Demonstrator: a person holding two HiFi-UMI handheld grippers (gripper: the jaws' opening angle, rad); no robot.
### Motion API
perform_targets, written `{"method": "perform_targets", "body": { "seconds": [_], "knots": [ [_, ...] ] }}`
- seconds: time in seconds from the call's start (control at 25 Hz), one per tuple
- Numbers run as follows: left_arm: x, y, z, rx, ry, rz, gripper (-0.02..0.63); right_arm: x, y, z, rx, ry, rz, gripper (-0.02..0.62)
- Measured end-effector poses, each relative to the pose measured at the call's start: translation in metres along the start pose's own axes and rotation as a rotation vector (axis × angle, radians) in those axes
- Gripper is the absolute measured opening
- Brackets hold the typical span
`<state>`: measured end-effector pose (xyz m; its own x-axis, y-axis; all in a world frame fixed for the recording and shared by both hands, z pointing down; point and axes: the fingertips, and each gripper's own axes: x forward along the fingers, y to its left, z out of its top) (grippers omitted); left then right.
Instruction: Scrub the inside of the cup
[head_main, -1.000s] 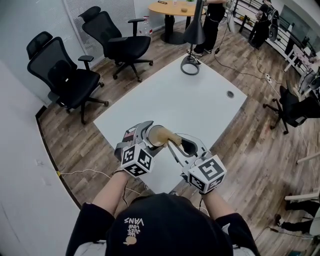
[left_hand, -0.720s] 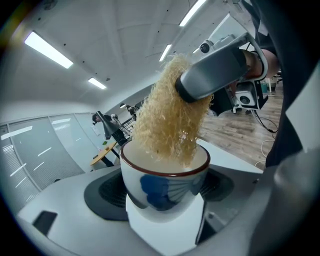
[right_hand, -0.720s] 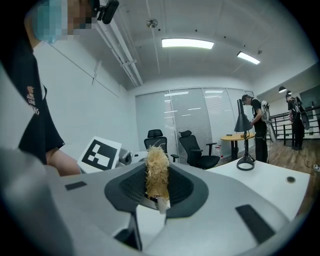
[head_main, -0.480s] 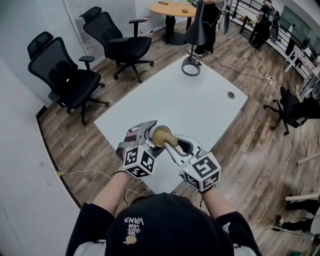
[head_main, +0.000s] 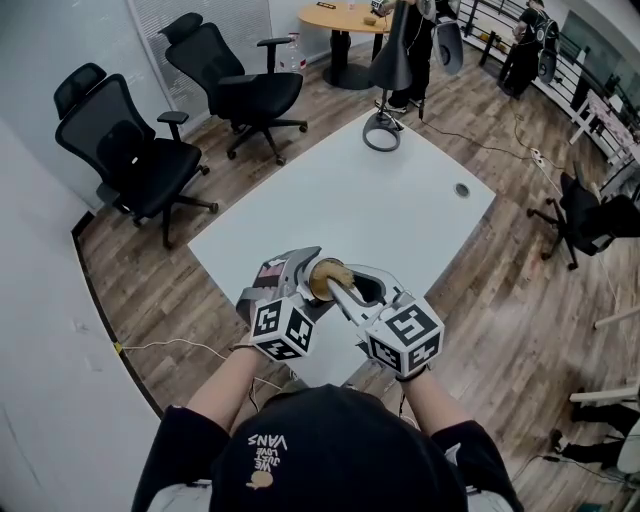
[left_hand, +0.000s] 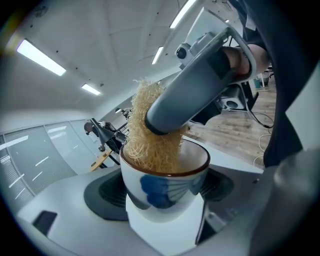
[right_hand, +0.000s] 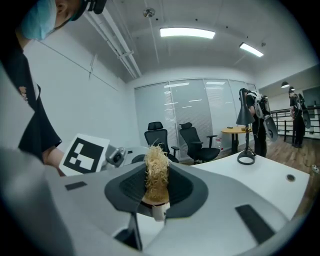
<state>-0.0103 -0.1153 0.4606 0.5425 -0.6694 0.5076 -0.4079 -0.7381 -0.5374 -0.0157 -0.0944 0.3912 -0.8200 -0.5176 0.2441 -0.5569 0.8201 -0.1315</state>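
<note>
A white cup (head_main: 325, 279) with a blue pattern and brown rim (left_hand: 165, 172) is tilted above the near corner of the white table (head_main: 400, 220). My left gripper (head_main: 310, 275) is shut on it, jaws pressed against its sides (left_hand: 162, 202). My right gripper (head_main: 350, 290) is shut on a scrub brush with a straw-coloured fibre head (right_hand: 156, 172) and a short white handle (right_hand: 159, 212). The fibre head (left_hand: 150, 135) is pushed into the cup's mouth and spills over the rim. The cup's bottom is hidden by the fibres.
A black desk lamp (head_main: 382, 128) stands at the table's far end, and a round cable hole (head_main: 461, 189) lies to the right. Black office chairs (head_main: 135, 150) (head_main: 235, 85) stand to the left. A round wooden table (head_main: 345, 15) and standing people are at the back.
Both grippers have drawn a little closer together and toward me. The brush head has gone further into the cup's mouth.
</note>
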Motion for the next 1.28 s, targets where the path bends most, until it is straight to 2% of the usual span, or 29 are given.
{"method": "perform_targets", "body": {
  "seconds": [0.12, 0.2, 0.44, 0.6, 0.8, 0.96, 1.08, 1.28],
  "knots": [
    [0.000, 0.001, 0.001, 0.001, -0.007, 0.007, 0.413, -0.004, -0.011, -0.004, -0.001, 0.030, -0.046, 0.092],
    [0.001, 0.003, -0.002, -0.001, -0.002, 0.009, 0.413, -0.005, -0.011, -0.011, 0.004, 0.055, -0.046, 0.092],
    [0.004, 0.005, -0.008, -0.018, 0.007, 0.005, 0.413, 0.001, 0.013, -0.020, 0.015, 0.106, 0.040, 0.091],
    [0.006, 0.002, -0.008, -0.029, 0.001, 0.000, 0.413, 0.007, 0.013, -0.014, 0.036, 0.073, 0.052, 0.091],
    [0.007, 0.001, -0.006, -0.037, -0.023, -0.003, 0.413, 0.002, -0.016, -0.004, 0.067, 0.034, -0.055, 0.092],
    [0.012, 0.004, -0.011, -0.060, -0.028, -0.013, 0.413, -0.001, -0.018, -0.016, 0.104, 0.060, -0.069, 0.092],
    [0.017, 0.008, -0.016, -0.099, -0.034, -0.022, 0.413, -0.002, -0.015, -0.021, 0.152, 0.033, -0.063, 0.092],
    [0.029, 0.012, -0.023, -0.189, -0.065, -0.037, 0.413, -0.007, -0.023, -0.021, 0.252, -0.070, -0.084, 0.092]
  ]
}}
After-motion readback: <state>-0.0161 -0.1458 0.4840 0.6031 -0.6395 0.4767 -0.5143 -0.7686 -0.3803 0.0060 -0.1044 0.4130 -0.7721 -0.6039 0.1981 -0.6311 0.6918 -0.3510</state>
